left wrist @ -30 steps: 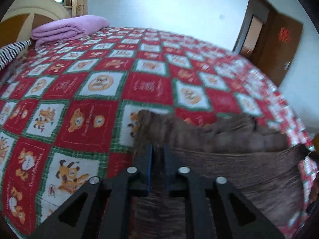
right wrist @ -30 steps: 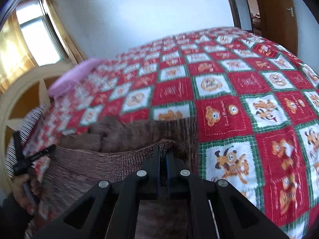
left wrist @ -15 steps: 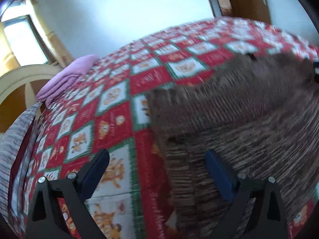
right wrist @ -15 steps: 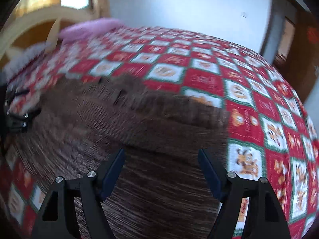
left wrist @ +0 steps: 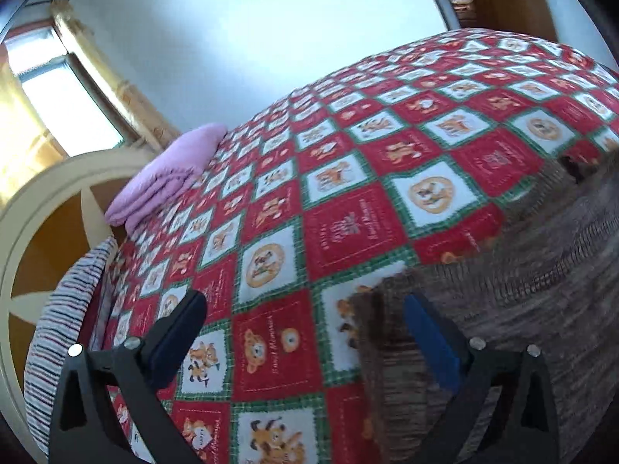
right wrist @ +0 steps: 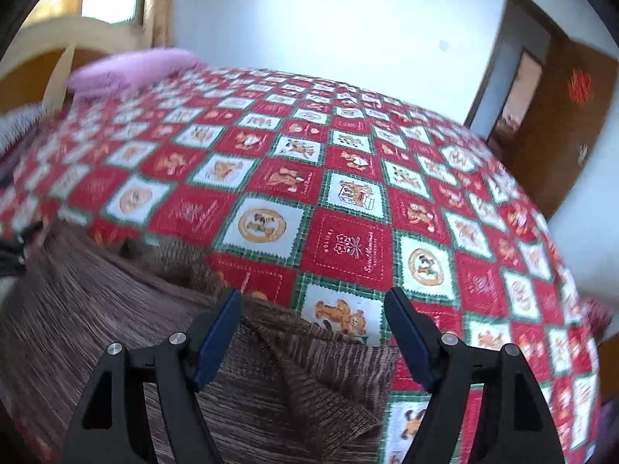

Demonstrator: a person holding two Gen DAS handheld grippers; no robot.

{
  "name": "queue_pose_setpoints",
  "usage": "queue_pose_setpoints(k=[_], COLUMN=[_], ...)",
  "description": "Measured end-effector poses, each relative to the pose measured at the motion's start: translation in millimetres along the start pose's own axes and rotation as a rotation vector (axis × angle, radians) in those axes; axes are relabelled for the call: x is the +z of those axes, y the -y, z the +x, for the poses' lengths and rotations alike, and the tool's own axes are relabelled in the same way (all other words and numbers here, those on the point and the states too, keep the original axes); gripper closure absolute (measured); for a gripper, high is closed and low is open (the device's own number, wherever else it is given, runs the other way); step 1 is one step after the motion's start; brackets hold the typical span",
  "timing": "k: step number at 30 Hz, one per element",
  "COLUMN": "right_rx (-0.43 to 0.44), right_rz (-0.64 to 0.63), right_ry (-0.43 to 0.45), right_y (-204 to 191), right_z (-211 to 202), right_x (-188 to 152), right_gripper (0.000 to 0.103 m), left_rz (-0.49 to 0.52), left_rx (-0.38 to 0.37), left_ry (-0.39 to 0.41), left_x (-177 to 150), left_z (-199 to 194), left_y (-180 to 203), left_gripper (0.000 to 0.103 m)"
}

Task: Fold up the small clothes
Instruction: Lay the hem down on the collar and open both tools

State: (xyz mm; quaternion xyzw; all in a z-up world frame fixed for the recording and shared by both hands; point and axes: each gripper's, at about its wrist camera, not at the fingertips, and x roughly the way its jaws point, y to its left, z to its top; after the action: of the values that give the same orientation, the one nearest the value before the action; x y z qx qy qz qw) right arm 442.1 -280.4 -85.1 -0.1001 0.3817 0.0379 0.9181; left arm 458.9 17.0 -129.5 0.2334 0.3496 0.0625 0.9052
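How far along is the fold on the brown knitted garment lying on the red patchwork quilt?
Done: the brown knitted garment lies doubled on the red patchwork quilt, one layer's edge lapping over another. In hand: nothing; the left gripper and right gripper both stand open above the cloth's edge, pressing on none of it. Left: it looks wide and rumpled, so probably another fold and smoothing.

Both tools were matte black plastic: the left gripper [left wrist: 301,332] and right gripper [right wrist: 313,321] each had two angular fingers lined with blue pads, with round silver screws at the joints
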Motion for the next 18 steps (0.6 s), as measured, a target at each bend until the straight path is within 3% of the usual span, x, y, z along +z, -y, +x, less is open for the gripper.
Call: queue_pose_setpoints(k=[5,9,13,18], right_rx=[0.007,0.076,0.084,0.130], right_rz=[0.019,0.096,0.179,0.284], right_ry=[0.010,0.036,0.053,0.012], right_y=[4.7,25.4,48.8,54.5], right_z=[-3.5,-23.9,-40.2,-49.8], right_x=[-27.2,-60.8,-82.8,-100.3], right_gripper=[0.026,0.026,0.026,0.026], left_rz=[0.034,-0.043,-0.126,-0.197], left_rx=[-0.002,-0.023,-0.046,-0.077], left_ry=[-0.029,-0.032,-0.028,-0.038], left_x=[-13.7,-39.5,-63.5,-88.6], left_z=[7.0,-4.3,-21.2,-40.2], left_y=[1.9,-12.2,-20.2,-15.4], left_gripper=[0.000,0.000,0.000,0.000])
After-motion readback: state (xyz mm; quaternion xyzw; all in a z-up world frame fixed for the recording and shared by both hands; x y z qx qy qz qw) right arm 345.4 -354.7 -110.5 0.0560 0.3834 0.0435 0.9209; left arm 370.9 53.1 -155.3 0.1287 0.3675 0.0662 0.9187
